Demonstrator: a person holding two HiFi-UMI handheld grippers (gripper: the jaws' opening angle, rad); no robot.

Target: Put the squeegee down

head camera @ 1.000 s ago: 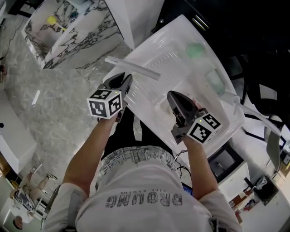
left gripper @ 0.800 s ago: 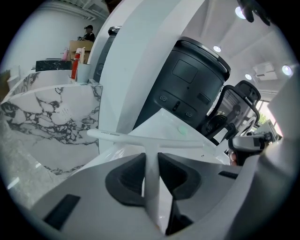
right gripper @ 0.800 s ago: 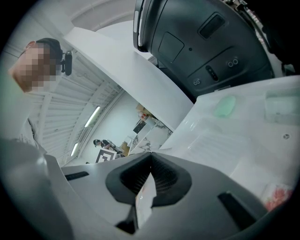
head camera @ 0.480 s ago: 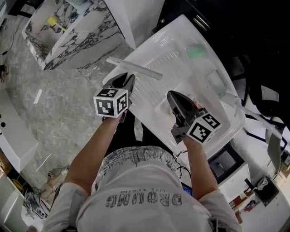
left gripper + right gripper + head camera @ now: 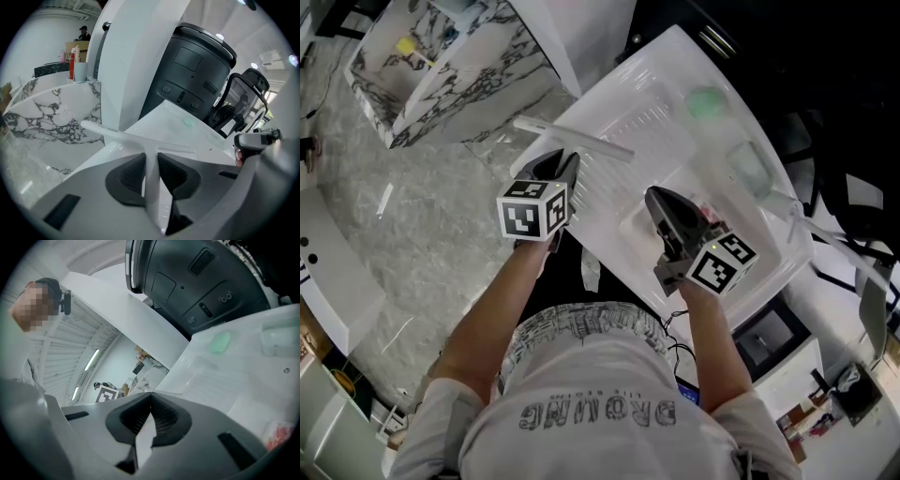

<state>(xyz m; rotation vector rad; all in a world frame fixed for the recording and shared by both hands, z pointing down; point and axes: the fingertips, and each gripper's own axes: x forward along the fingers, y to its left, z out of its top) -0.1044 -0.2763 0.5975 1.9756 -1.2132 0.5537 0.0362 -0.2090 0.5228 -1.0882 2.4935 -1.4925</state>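
Observation:
The squeegee [image 5: 572, 139] is white and T-shaped, and its long blade [image 5: 122, 137] lies crosswise over the near-left edge of the white tabletop [image 5: 656, 94]. My left gripper [image 5: 558, 169] is shut on its handle [image 5: 151, 173], which runs back between the dark pads. The blade hangs just past the jaws in the left gripper view. My right gripper [image 5: 661, 202] hovers over the middle of the tabletop. Its jaws [image 5: 151, 397] meet at the tips with nothing between them.
A pale green patch [image 5: 705, 103] and a clear object [image 5: 748, 167] lie further along the tabletop. A large black machine [image 5: 197, 75] stands behind it. A marble-patterned counter [image 5: 441, 56] is at the left, over a grey stone floor [image 5: 412, 244].
My left gripper has tilted slightly and its marker cube has shifted a little to the right, with the squeegee still in it. The right gripper has kept still.

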